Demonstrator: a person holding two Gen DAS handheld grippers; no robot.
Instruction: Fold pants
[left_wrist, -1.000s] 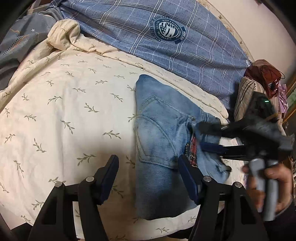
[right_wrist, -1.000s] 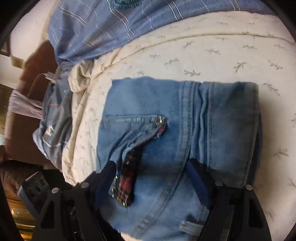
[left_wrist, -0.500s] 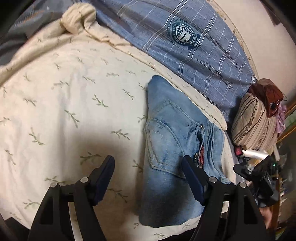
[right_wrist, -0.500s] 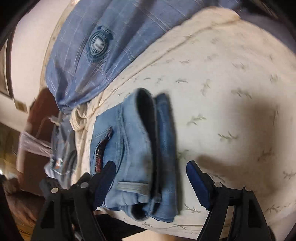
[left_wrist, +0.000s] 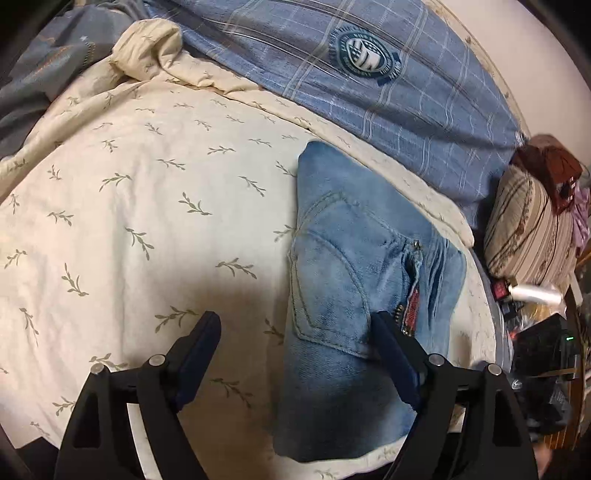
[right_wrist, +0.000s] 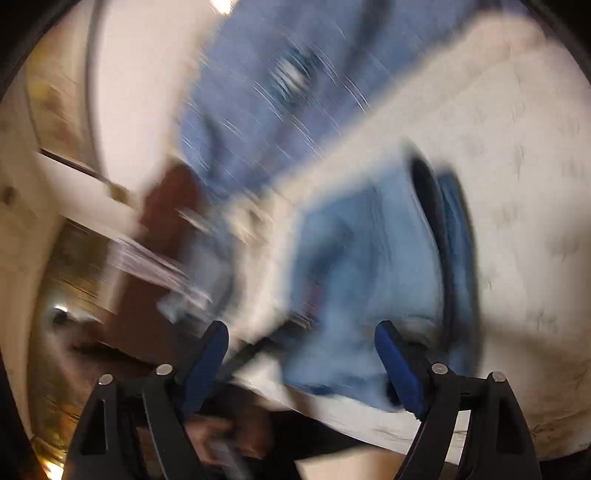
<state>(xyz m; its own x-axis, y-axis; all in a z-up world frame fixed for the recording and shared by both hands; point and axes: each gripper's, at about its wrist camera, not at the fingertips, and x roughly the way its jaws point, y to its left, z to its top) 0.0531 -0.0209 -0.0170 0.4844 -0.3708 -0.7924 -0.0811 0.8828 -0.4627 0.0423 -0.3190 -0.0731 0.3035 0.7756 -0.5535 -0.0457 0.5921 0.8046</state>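
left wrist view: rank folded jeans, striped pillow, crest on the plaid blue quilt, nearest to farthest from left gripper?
From the left gripper:
1. Folded jeans, right at its right finger.
2. Striped pillow, far right, off the bed edge.
3. Crest, top, on the plaid blue quilt.

— How does the left gripper (left_wrist: 297, 354) stand?
— Its jaws are spread wide, with nothing between the blue pads (left_wrist: 201, 354).
— And the right gripper (right_wrist: 301, 354)?
— The same: jaws wide apart and nothing gripped, though its view is badly blurred.
— Any hand showing?
— A hand (right_wrist: 221, 441) shows low in the right wrist view, too smeared to tell more.
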